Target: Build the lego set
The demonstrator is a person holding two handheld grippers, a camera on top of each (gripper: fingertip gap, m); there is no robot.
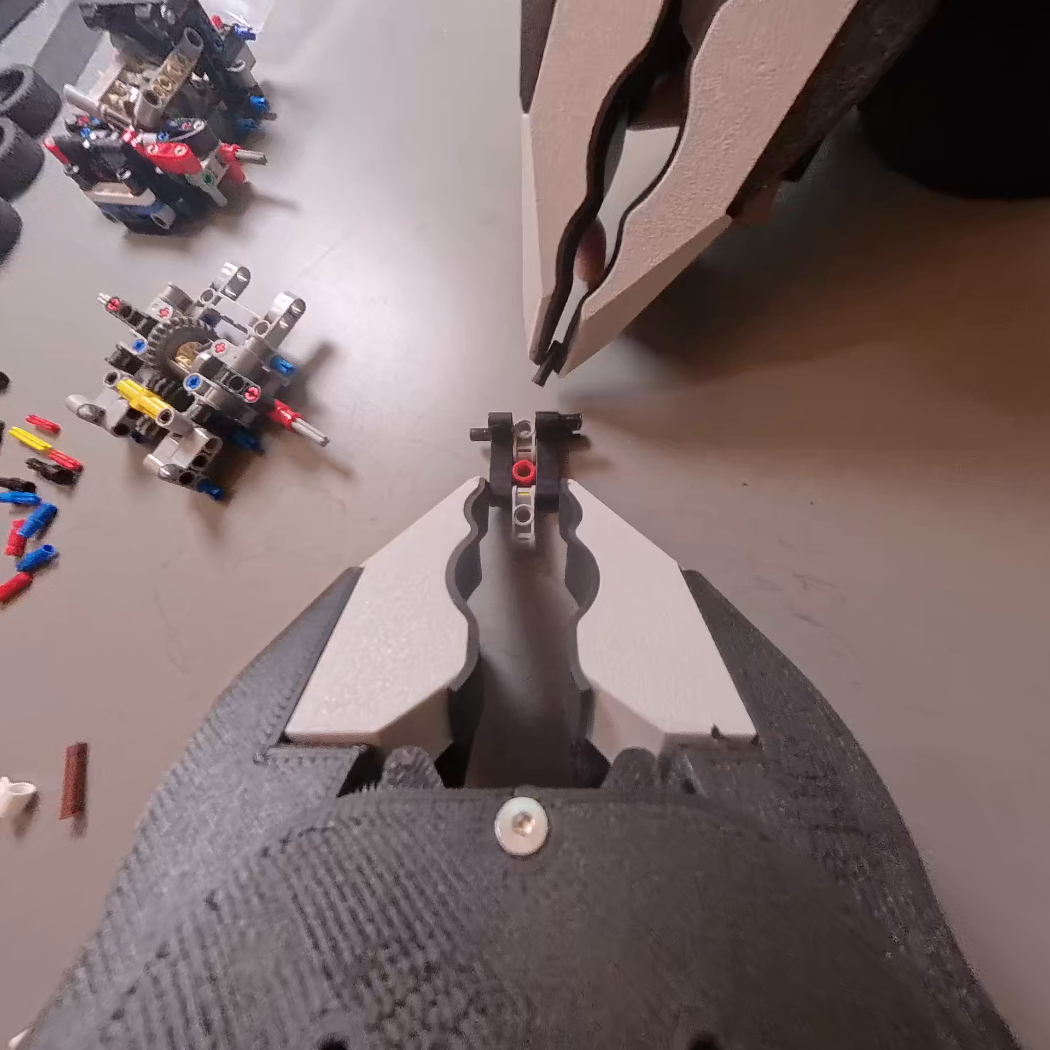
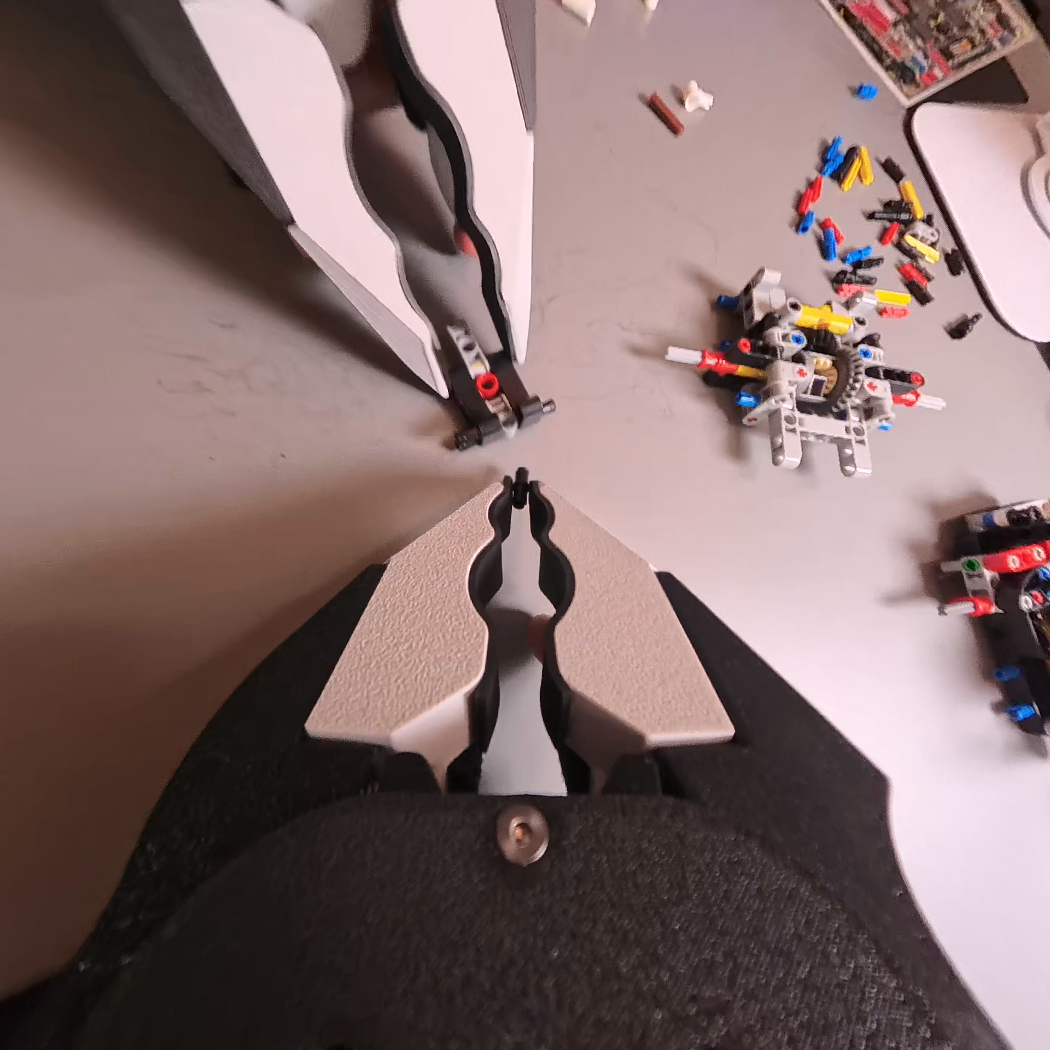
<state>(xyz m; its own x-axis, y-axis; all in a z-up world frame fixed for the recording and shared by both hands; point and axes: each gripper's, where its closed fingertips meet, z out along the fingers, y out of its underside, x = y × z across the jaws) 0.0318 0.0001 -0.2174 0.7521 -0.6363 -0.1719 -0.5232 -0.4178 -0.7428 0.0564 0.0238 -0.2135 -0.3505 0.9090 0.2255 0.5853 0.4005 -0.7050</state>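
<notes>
**Technician A:** Report the left gripper [image 1: 524, 500].

**Technician B:** Centre of the left wrist view. Its jaws are clamped on a small assembly [image 1: 525, 471]: two black beams flanking a grey beam, with a red bush in the middle. The pads press the outer faces of the black beams. The far end, with black pins sticking out sideways, projects past the fingertips, so it is exposed, probably for access.

**Technician A:** Right gripper?

**Technician B:** In the right wrist view the right gripper [image 2: 518, 493] is nearly closed, pinching a black pin [image 2: 519, 487] at the very fingertips. The pin's end protrudes forward and points toward the assembly, near it but not touching.

**Technician A:** Surroundings?

**Technician B:** All on a grey table [image 1: 795, 511]. A geared sub-assembly [image 1: 193, 369] sits left of centre, a larger chassis build [image 1: 165, 119] at upper left with black tyres [image 1: 28, 102] beside it. Loose pins [image 1: 34, 511], coloured red, blue and yellow, lie at the left edge. A printed booklet [image 2: 932, 40] occupies the upper right of the right wrist view.
</notes>
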